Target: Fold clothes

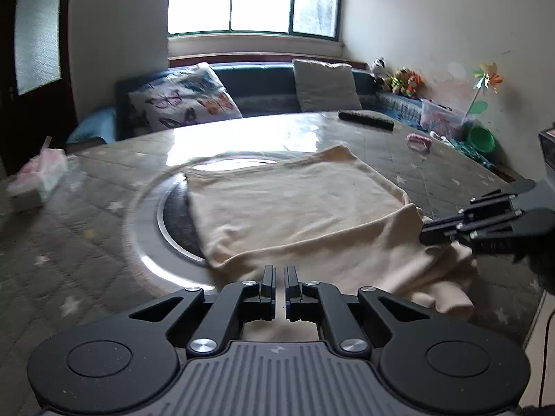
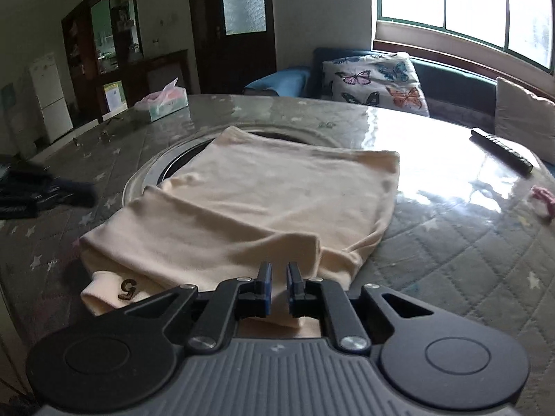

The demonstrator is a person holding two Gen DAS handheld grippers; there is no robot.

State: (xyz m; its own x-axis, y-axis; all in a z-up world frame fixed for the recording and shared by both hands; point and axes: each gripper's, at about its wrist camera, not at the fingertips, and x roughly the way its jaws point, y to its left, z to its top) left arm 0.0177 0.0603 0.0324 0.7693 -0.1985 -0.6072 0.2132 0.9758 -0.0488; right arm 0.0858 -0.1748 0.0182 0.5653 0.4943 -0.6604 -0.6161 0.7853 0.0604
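Item, left to right, as the left wrist view is showing it. Tissue box (image 1: 38, 176) is sitting at nine o'clock near the table (image 1: 451, 173) edge. Metal ring inset (image 1: 163, 215) is lying at table centre. Cream garment (image 1: 295, 208), already folded at least once, is lying over the ring from centre toward three o'clock, a looser sleeve or hem trailing toward five o'clock. Remote control (image 1: 366, 119) is resting at one o'clock; a small pink item (image 1: 419, 141) beside it is too small to identify.

Left gripper (image 1: 280, 277) is sitting at six o'clock, fingers drawn nearly together with a thin slit between; whether cloth is caught there cannot be told. Right gripper (image 1: 425, 234) is reaching in at three o'clock, tip touching the garment edge.

Right wrist view: right gripper (image 2: 279, 274) is showing a narrow gap between its pads, the garment's near edge lying under or between them; an actual pinch cannot be confirmed.

Step, as judged: mid-fold, the loose near portion awaiting tidying. Next move is likely calling for both grippers securing the near edge and carrying it across toward twelve o'clock.

Only the right view is showing the embroidered mark (image 2: 129, 289) on the cuff at seven o'clock, and the white refrigerator (image 2: 48, 97).
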